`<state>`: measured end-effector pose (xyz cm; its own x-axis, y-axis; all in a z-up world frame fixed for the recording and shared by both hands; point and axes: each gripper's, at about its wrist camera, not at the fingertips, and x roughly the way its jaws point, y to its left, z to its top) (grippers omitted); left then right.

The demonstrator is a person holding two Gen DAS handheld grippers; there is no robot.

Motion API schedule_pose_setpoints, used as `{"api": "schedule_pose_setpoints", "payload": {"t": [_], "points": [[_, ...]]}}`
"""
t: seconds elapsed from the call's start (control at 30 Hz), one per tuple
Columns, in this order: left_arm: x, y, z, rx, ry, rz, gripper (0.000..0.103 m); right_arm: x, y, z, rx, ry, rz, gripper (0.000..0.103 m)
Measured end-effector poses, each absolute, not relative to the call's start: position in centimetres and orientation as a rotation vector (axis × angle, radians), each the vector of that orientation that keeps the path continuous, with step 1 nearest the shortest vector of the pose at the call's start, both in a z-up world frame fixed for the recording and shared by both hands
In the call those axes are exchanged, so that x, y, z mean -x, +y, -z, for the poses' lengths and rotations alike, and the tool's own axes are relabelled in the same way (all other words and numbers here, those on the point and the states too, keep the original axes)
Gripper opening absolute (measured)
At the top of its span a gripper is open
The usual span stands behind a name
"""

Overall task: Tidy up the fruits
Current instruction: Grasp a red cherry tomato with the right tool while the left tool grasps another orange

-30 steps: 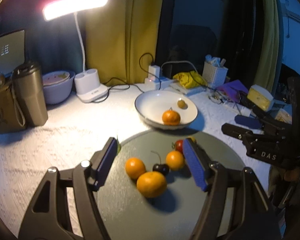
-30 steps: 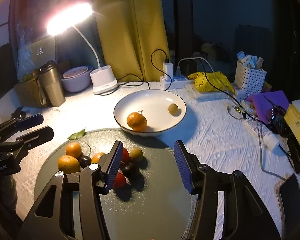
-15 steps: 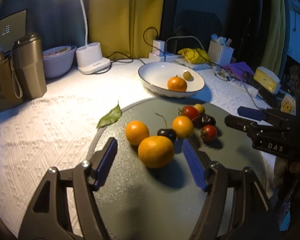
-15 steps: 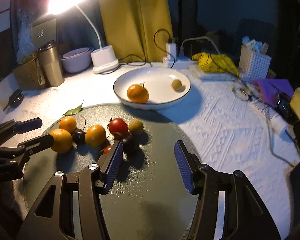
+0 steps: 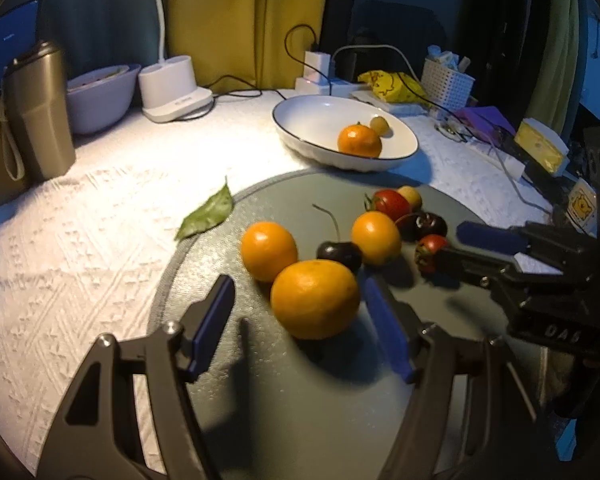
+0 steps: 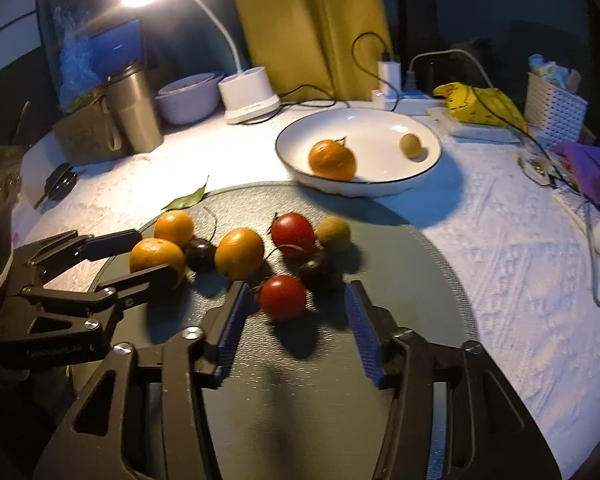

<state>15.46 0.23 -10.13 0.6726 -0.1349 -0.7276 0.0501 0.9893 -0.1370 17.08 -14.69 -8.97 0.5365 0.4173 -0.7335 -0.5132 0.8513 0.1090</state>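
Note:
Several fruits lie on a round grey board [image 5: 284, 392]. My left gripper [image 5: 300, 320] is open, its jaws on either side of the nearest large orange [image 5: 315, 299]. Behind it are two smaller oranges [image 5: 269, 250], a dark cherry [image 5: 339, 255] and red tomatoes [image 5: 392, 204]. My right gripper [image 6: 296, 320] is open, its jaws on either side of a red tomato [image 6: 282, 297] on the board [image 6: 300, 420]. A white bowl [image 6: 380, 188] holds an orange [image 6: 332, 159] and a small yellowish fruit [image 6: 410, 145].
A green leaf [image 5: 207, 214] lies at the board's left edge. At the back stand a metal tumbler [image 5: 38, 108], a pale bowl [image 5: 100, 96], a lamp base [image 5: 172, 88], a power strip with cables [image 5: 320, 76], a white basket [image 5: 448, 80] and clutter at the right.
Both grippers have dropped lower and moved closer to the fruit. The left one now flanks the large orange; the right one flanks a red tomato.

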Motion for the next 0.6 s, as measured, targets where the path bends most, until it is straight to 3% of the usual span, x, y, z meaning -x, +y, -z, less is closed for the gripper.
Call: {"api": "schedule_pose_setpoints", "payload": {"t": [0.27, 0.37, 0.6], "points": [[-15.7, 0.0, 10.3, 0.116, 0.844, 0.149, 0.045, -17.3, -13.4, 9.7, 0.15, 0.869, -0.567, 0.042], [-15.6, -0.2, 10.3, 0.109, 0.842, 0.15, 0.045, -17.4, -13.4, 9.8, 0.154, 0.879, -0.558, 0.032], [-15.1, 0.0, 9.5, 0.109, 0.828, 0.159, 0.045, -17.3, -13.4, 9.6, 0.159, 0.874, -0.555, 0.031]]}}
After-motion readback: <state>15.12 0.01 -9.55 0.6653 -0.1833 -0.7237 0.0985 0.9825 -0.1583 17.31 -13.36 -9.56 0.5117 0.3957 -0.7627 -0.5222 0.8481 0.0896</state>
